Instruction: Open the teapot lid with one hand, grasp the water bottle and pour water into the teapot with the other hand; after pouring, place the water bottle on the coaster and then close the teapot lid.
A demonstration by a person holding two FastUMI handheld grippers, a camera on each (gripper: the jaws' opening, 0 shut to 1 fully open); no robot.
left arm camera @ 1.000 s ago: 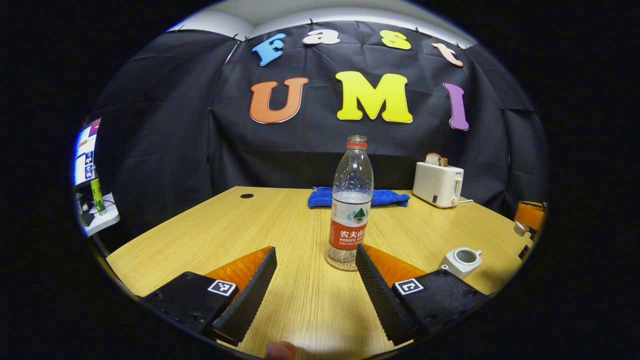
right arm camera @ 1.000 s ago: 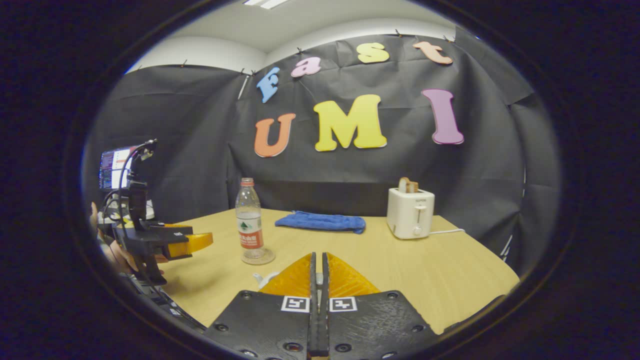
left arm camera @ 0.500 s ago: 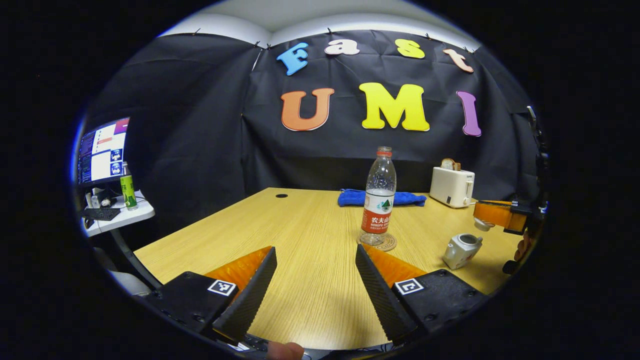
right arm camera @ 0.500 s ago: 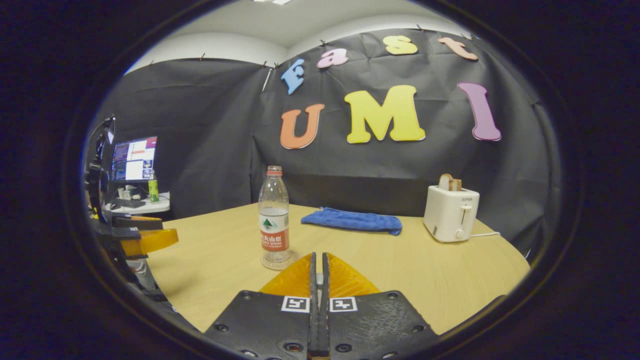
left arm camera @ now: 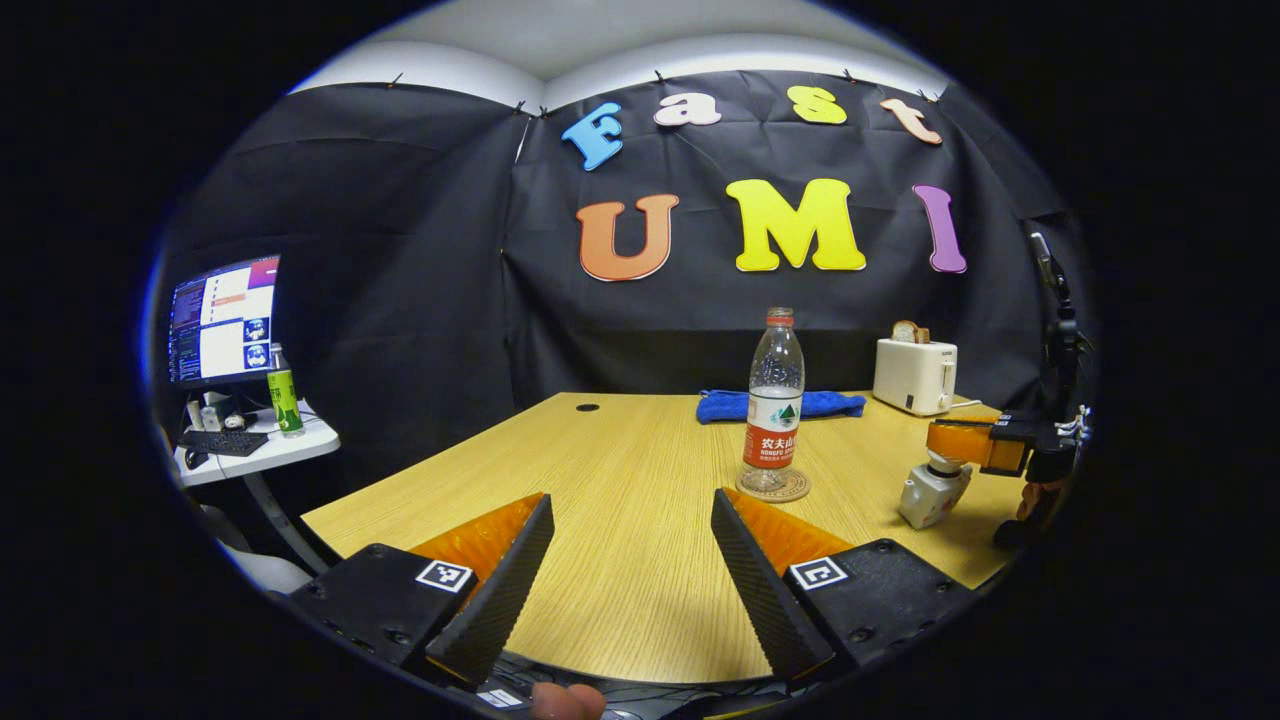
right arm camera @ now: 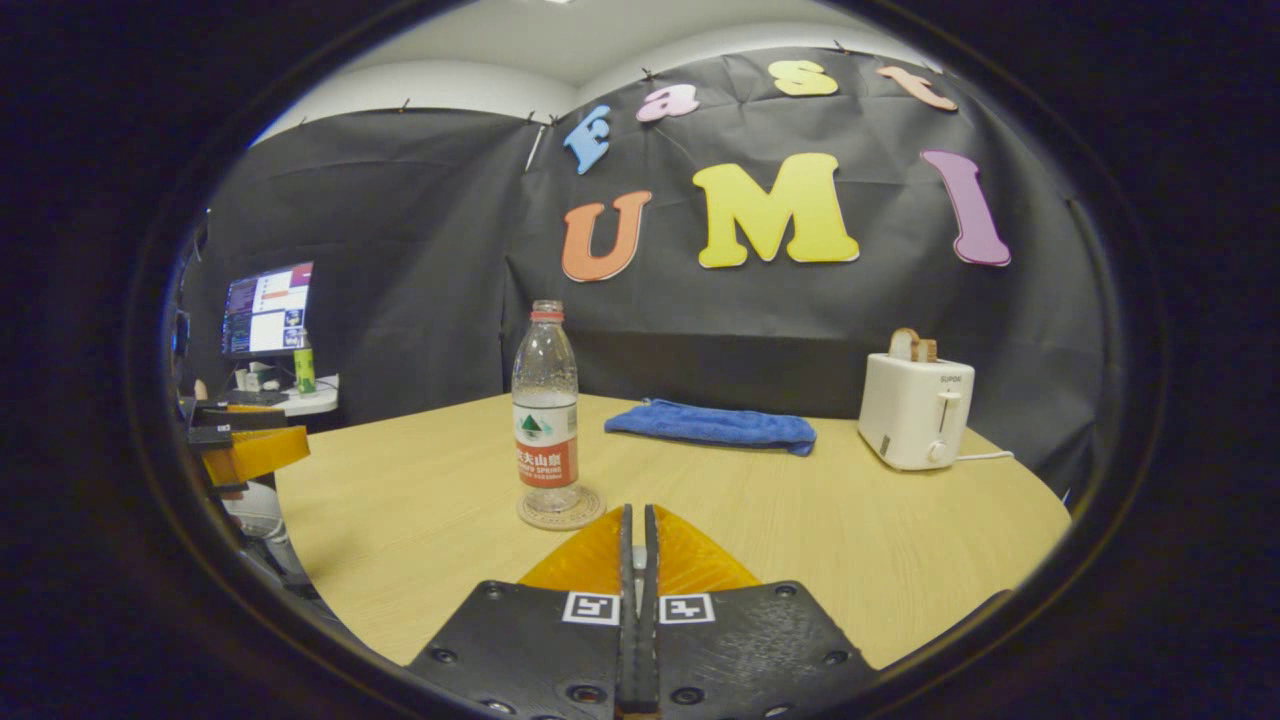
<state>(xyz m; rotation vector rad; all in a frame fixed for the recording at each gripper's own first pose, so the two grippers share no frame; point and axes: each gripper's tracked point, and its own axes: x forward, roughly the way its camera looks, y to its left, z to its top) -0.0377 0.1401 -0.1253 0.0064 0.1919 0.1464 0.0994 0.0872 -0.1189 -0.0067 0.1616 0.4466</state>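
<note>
Two grippers and one wooden table point(left arm camera: 620, 560) of items. Water bottle point(left arm camera: 773, 400): clear plastic, cap on, partly filled, standing upright on a round coaster point(left arm camera: 772, 486) toward the middle of the table; in the right gripper view the same bottle point(right arm camera: 545, 405) stands on the coaster point(right arm camera: 560, 508) just ahead and to the left of that gripper's fingers. Teapot point(left arm camera: 933, 490): small, white, near the table's right edge in the left gripper view, well apart from the bottle. Left gripper point(left arm camera: 632, 575): held low at the near edge of the table, its two fingers spread wide with bare tabletop between them, gripping nothing; a fingertip of the holding person shows at the bottom of that view. Right gripper point(right arm camera: 636, 560): fingers pressed nearly together in its own view, only a thin slit between them; whether the teapot lid sits in that slit cannot be told from there. In the left gripper view this right gripper point(left arm camera: 962, 441) sits directly over the teapot, touching its top, with the holding hand point(left arm camera: 1040, 492) behind it. Blue cloth point(left arm camera: 780, 404): folded, lying along the far edge of the table behind the bottle. Toaster point(left arm camera: 914, 374): white, with bread in its slots, at the far right corner. Monitor point(left arm camera: 222, 320): lit, on a small white side table point(left arm camera: 262, 455) beyond the table's left edge, with a green can point(left arm camera: 285, 400) beside it.
</note>
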